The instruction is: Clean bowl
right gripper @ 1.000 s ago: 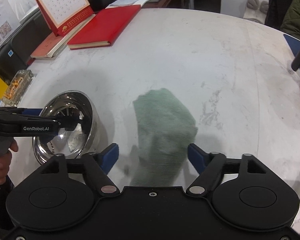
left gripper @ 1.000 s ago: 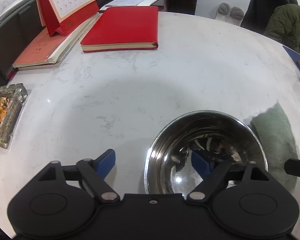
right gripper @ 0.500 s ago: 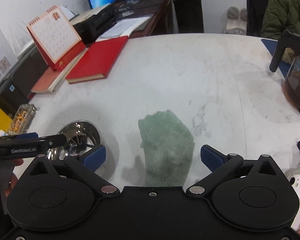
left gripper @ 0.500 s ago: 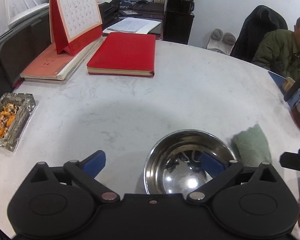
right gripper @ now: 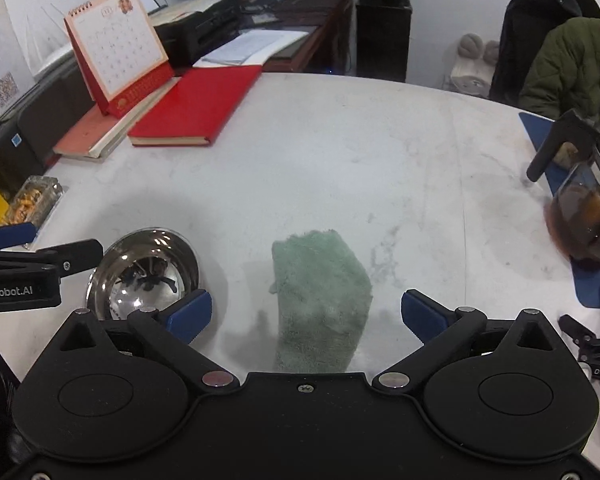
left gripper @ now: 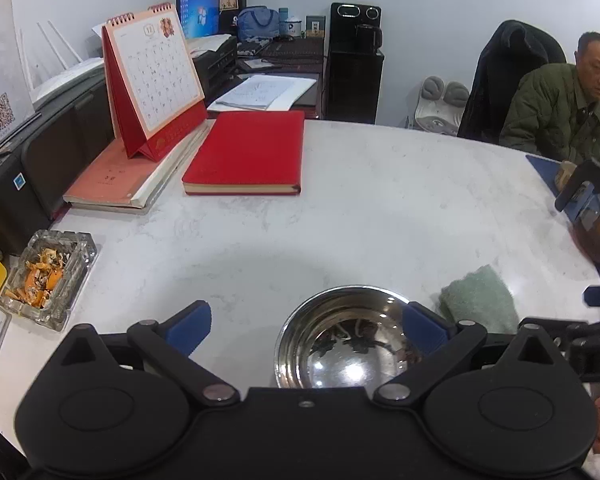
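Both grippers have pulled back and up since a second ago: the shiny stainless-steel bowl [left gripper: 346,340] and the folded pale-green terry cloth [right gripper: 320,300] look smaller, and more of the room shows beyond the white marble-patterned table [left gripper: 380,208]. The left gripper [left gripper: 306,322] stands with its blue pads wide apart and holds nothing; its right pad sits over the bowl's far right rim while the left pad hangs over bare table, so it is not yet lined up to pinch the rim. The right gripper [right gripper: 306,310] is likewise spread wide and empty, with the cloth lying between its pads, a sensible line-up for picking the cloth up to wipe with.

The bowl rests upright on the table near the front edge, just left of the cloth and apart from it. Its inside shows only dark reflections, so whether it is dirty I cannot tell. By my judgement the cleaning has not begun: cloth untouched, bowl unheld.

Off to the side, a glass ashtray of orange scraps [left gripper: 46,276], a red hardcover notebook [left gripper: 246,152] and a glass jug of dark liquid [right gripper: 588,216] stay well clear of the work
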### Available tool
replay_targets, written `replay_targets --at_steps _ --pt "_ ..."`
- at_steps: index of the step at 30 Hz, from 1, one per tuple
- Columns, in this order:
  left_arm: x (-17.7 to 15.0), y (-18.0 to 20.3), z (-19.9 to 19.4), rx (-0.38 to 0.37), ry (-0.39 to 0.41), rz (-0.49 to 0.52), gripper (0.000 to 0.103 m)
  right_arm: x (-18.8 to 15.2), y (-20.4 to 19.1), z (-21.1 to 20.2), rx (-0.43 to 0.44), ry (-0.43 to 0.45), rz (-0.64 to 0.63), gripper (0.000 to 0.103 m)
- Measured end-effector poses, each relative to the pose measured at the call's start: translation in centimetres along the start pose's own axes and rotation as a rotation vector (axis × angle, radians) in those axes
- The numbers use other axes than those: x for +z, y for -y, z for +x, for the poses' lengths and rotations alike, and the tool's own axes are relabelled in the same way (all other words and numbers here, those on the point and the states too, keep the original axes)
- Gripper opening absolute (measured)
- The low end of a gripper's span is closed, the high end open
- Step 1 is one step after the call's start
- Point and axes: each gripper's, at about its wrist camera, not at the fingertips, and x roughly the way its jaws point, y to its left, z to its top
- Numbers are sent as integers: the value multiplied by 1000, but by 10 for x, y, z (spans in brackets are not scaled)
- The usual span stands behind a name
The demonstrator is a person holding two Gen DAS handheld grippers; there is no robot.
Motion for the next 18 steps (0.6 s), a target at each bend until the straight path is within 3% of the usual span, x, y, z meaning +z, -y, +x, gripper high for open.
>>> replay_targets --at_steps 4,6,10,12,18 --pt "1 8 -13 55 15 35 102 2 3 -7 52 -11 28 103" --pt "1 12 -19 46 30 71 102 6 0 -21 31 30 6 103" --pt "2 15 -27 8 31 113 102 12 2 -33 77 47 7 103" --pt "3 15 -30 -10 18 111 102 17 3 -33 98 9 21 103" --pt "8 16 -28 -32 -73 68 102 22 1 -46 108 47 4 103"
